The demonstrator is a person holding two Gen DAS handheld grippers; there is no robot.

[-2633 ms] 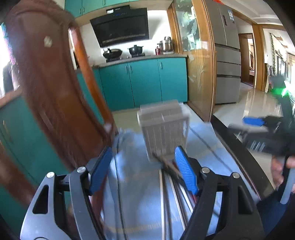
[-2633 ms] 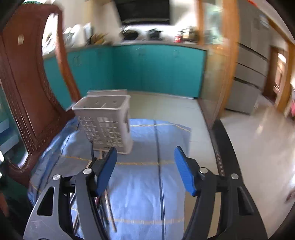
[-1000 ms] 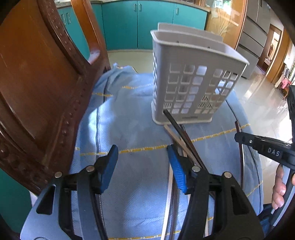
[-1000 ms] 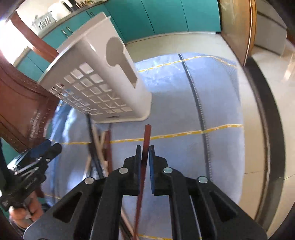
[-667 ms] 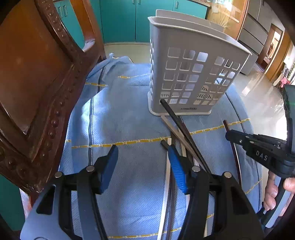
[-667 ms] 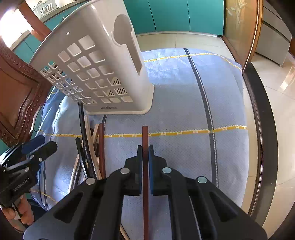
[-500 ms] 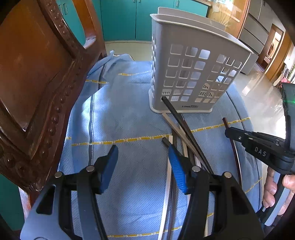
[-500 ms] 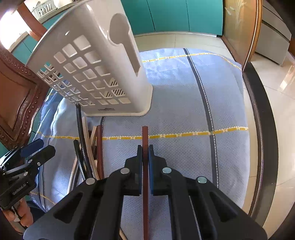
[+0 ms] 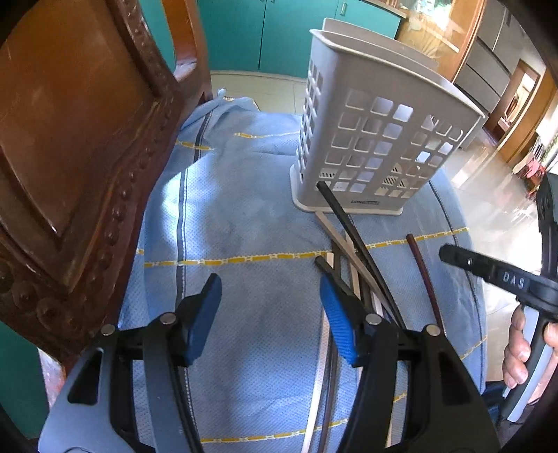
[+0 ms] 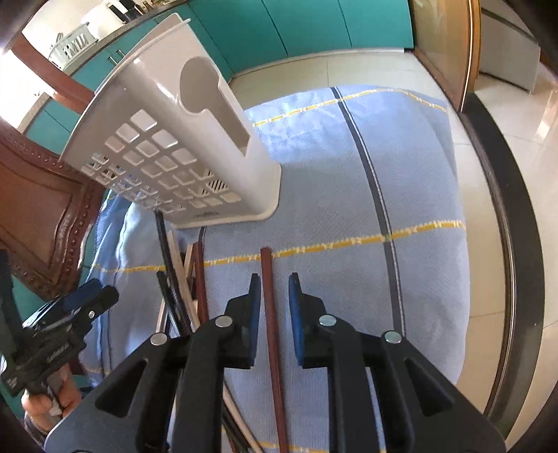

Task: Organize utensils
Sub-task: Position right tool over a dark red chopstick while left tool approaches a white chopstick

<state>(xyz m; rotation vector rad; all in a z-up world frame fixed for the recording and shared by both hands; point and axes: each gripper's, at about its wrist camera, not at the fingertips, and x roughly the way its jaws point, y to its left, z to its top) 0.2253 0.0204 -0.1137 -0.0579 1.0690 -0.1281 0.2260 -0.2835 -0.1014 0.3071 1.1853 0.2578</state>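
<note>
A white slotted utensil holder [image 9: 376, 139] stands upright on a blue cloth [image 9: 244, 226]; it also shows in the right wrist view [image 10: 181, 146]. Several chopsticks [image 9: 352, 244] lie in a loose pile in front of it, also seen in the right wrist view [image 10: 181, 268]. My right gripper [image 10: 273, 292] is open, with a reddish-brown chopstick [image 10: 270, 306] lying between its fingers without touching the pads. That chopstick shows in the left wrist view [image 9: 423, 275] beside the right gripper [image 9: 488, 271]. My left gripper [image 9: 270, 310] is open and empty, just left of the pile.
A carved wooden chair back [image 9: 76, 139] stands close on the left. The dark table edge [image 10: 502, 209] runs along the right, with tiled floor [image 10: 537, 139] beyond. Teal cabinets [image 9: 261, 31] are behind.
My right gripper was shut on the reddish-brown chopstick half a second ago and has now opened around it. The left gripper has barely moved.
</note>
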